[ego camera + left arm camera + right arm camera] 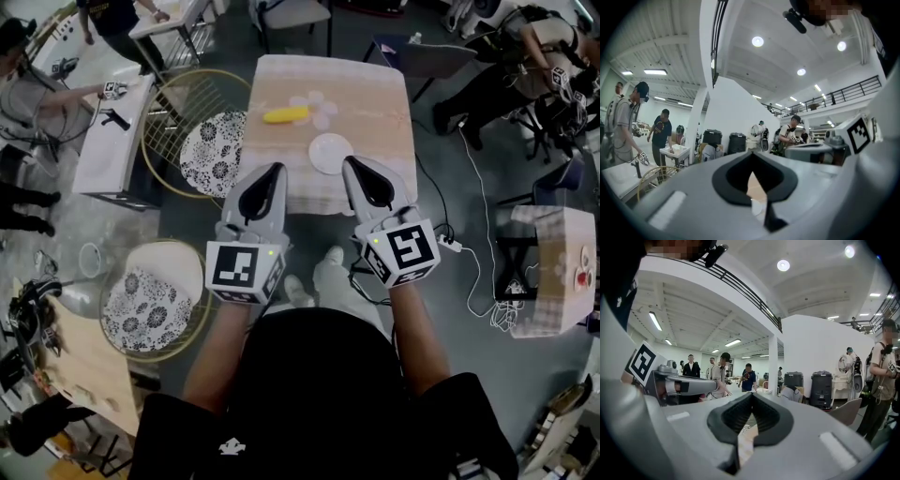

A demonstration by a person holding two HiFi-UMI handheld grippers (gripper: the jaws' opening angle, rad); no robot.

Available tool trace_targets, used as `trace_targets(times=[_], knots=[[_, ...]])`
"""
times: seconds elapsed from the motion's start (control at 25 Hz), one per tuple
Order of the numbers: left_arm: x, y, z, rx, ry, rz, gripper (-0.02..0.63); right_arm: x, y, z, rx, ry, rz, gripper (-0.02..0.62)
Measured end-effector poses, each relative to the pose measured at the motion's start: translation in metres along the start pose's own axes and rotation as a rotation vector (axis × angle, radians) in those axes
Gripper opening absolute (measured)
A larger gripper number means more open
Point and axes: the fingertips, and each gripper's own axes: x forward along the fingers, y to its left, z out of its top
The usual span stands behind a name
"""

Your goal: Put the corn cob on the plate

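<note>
Left tongs (pixel 272 170) and right tongs (pixel 349 162) both pinched together, empty, apart from the corn cob (pixel 286 114)

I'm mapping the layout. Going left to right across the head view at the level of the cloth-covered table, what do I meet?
White side table → patterned chair cushion → corn cob → plate

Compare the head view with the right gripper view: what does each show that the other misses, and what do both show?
Only the head view: the corn cob lying apart from the white plate. Only the right gripper view: ceiling lights and black bins. Both: the right gripper, jaws shut and empty, with the left gripper beside it.
</note>
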Motion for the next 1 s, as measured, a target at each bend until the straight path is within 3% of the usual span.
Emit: trace_targets(times=[0.48, 1.0], knots=[[0.032, 0.016, -0.004, 0.003, 0.011, 0.022, 0.008, 0.028, -0.026, -0.005, 0.013, -0.004, 0.010, 0.002], [0.112, 0.039, -0.009, -0.006, 0.022, 0.071, 0.008, 0.082, -0.096, -0.007, 0.015, -0.012, 0.047, 0.002]])
